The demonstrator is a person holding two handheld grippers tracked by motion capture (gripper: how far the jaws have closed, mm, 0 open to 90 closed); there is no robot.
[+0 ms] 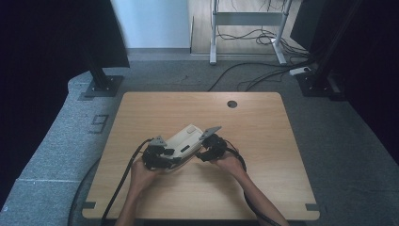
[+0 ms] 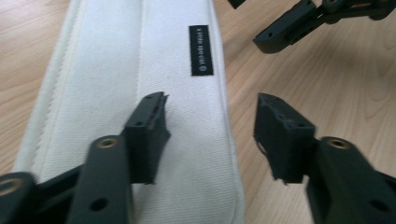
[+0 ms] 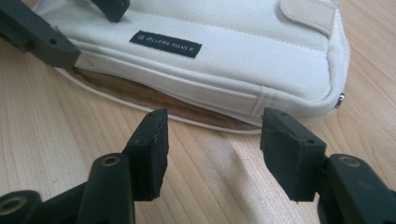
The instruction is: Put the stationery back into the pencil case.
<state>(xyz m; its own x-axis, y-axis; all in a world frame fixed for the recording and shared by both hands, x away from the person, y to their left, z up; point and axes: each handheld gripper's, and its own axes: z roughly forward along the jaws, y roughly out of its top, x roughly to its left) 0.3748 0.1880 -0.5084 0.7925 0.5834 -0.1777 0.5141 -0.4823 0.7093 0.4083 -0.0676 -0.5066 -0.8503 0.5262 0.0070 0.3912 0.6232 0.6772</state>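
A white fabric pouch [image 1: 184,140] with a small black label [image 2: 201,50] lies flat on the wooden table [image 1: 268,136]. In the high view my left gripper [image 1: 175,161] is at the pouch's near left end and my right gripper [image 1: 201,153] at its right side. The left gripper [image 2: 210,133] stands open, straddling the pouch's [image 2: 107,79] long edge: one jaw hangs over the cloth, the other over bare wood. The right gripper [image 3: 212,144] is open too, just short of the pouch's [image 3: 243,42] side seam, with only table between its jaws.
A round cable hole [image 1: 232,104] sits near the table's far edge. Bare wood lies all around the pouch. Beyond the table are grey carpet, loose cables [image 1: 263,70], a desk frame [image 1: 214,33] and black stands [image 1: 101,82] at both sides.
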